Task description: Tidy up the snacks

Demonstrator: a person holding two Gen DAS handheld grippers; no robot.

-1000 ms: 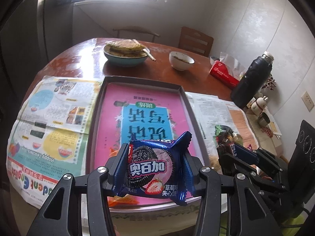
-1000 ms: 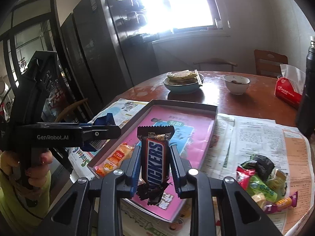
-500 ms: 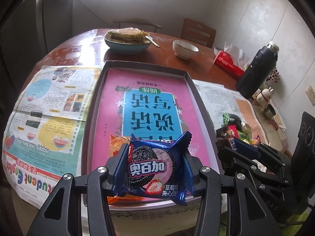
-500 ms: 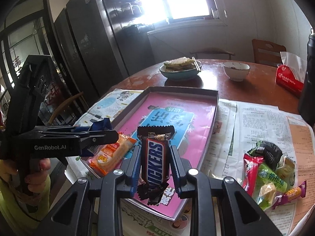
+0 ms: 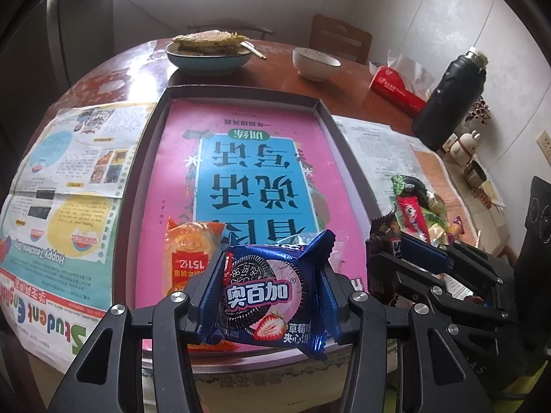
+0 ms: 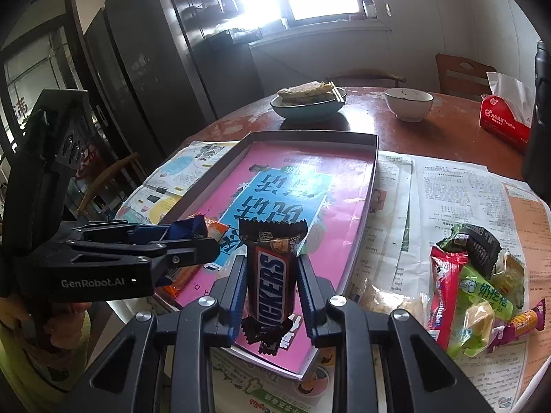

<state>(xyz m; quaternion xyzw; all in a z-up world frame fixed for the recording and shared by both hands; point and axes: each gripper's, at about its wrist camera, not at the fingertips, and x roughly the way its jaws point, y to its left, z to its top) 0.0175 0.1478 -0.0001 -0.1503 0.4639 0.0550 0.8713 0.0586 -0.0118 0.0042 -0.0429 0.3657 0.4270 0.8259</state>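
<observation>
My left gripper (image 5: 272,292) is shut on a blue strawberry cookie pack (image 5: 268,289) and holds it above the near end of the shallow box lid (image 5: 151,127) with a pink book cover inside. An orange cake packet (image 5: 189,251) lies in the lid just ahead. My right gripper (image 6: 272,289) is shut on a Snickers bar (image 6: 272,282) above the lid's (image 6: 373,168) near right edge. The left gripper (image 6: 186,244) also shows in the right wrist view, and the right gripper (image 5: 382,265) in the left wrist view.
A pile of loose snacks (image 6: 482,282) lies on newspaper right of the lid. Farther back stand a blue bowl of flatbread (image 5: 210,55), a white bowl (image 5: 315,63), a red tissue pack (image 5: 396,87) and a black flask (image 5: 451,99). Newspaper (image 5: 69,186) covers the left side.
Both grippers have moved forward and lower over the near end of the lid, each still holding its snack. The orange packet has come more fully into view.
</observation>
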